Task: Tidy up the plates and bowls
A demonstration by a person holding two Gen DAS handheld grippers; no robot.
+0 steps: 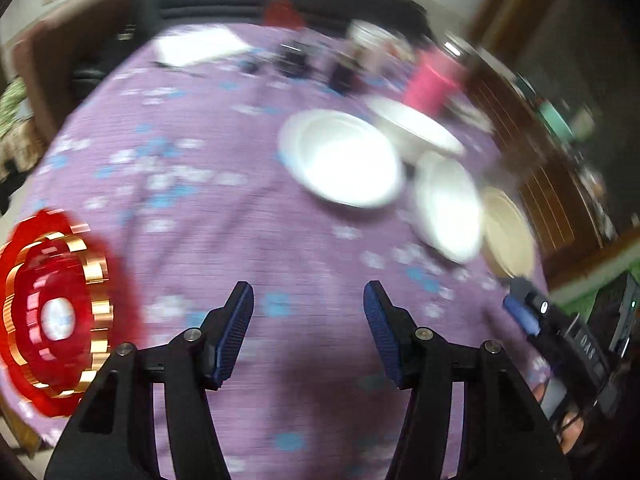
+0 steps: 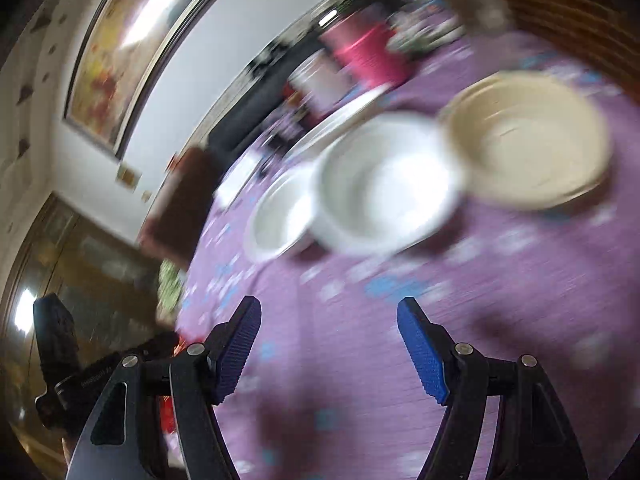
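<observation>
Everything is motion-blurred. On the purple flowered tablecloth point(image 1: 224, 216) stand a white deep plate point(image 1: 340, 156), a white dish point(image 1: 416, 124) behind it, a white bowl point(image 1: 448, 204) and a cream bowl point(image 1: 508, 236). A red and gold plate point(image 1: 52, 312) lies at the near left. My left gripper point(image 1: 308, 292) hovers open over bare cloth, nothing between its pads. In the right wrist view the white bowl point(image 2: 384, 184), the cream bowl point(image 2: 528, 140), the deep plate point(image 2: 280, 212) and the flat dish point(image 2: 340, 120) lie ahead. My right gripper point(image 2: 329, 306) is open and empty, short of them.
A pink container point(image 1: 428, 80), a white cup point(image 1: 368, 44), dark small items and a white sheet point(image 1: 200, 46) crowd the table's far side. Brown wooden furniture point(image 1: 540, 168) flanks the right edge. A framed picture point(image 2: 132, 44) hangs on the wall.
</observation>
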